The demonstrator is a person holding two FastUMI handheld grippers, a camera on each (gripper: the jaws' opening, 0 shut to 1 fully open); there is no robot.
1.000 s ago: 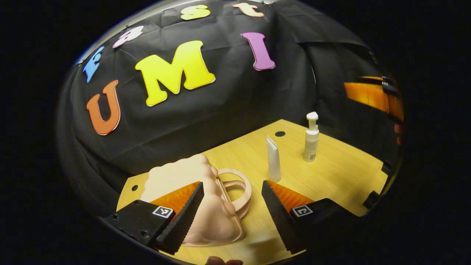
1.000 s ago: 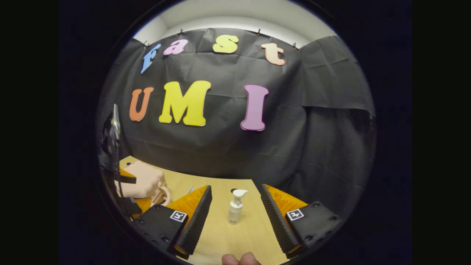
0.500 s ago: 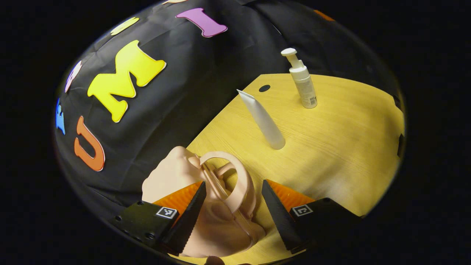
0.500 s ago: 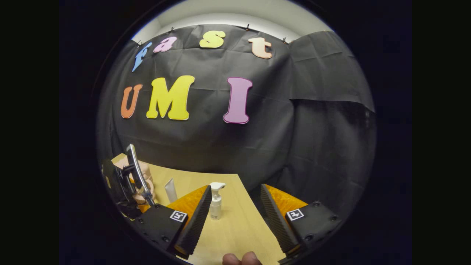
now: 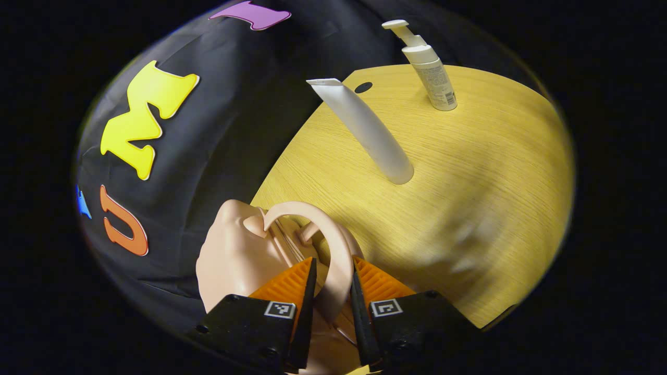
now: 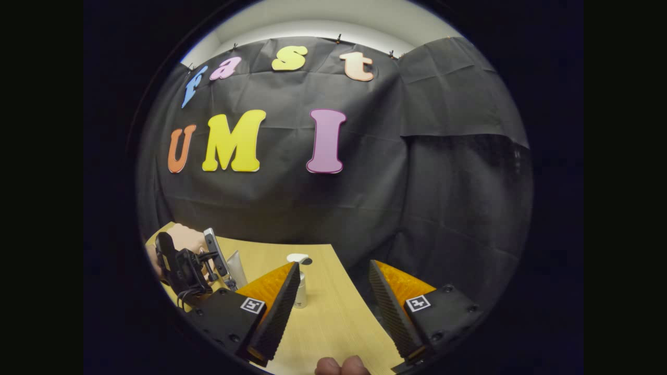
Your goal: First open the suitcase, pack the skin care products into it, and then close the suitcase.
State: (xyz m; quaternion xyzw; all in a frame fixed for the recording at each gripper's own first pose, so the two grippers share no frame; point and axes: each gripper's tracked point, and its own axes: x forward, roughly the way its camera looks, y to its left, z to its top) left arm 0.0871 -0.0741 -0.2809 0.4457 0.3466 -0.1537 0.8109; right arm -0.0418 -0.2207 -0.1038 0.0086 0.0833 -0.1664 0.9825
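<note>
- Yellow wood-grain tabletop [image 5: 469, 172] carries everything, with black cloth hung behind it.
- Nearest in the left gripper view, the left gripper [image 5: 332, 307] has its fingers closed onto the arched handle [image 5: 333, 245] of the small peach-pink plastic suitcase [image 5: 234, 255], one finger pressing each side.
- That suitcase sits at the table's edge beside the cloth, lid down.
- Beyond the suitcase stands a white squeeze tube [image 5: 365, 130], cap down on the wood.
- Farther than the tube, near a dark round hole in the table, stands a white pump bottle [image 5: 430, 70].
- Over in the right gripper view, the right gripper [image 6: 333, 307] hangs with fingers spread wide above the table, nothing between them; a fingertip [image 6: 341, 366] shows at the bottom edge.
</note>
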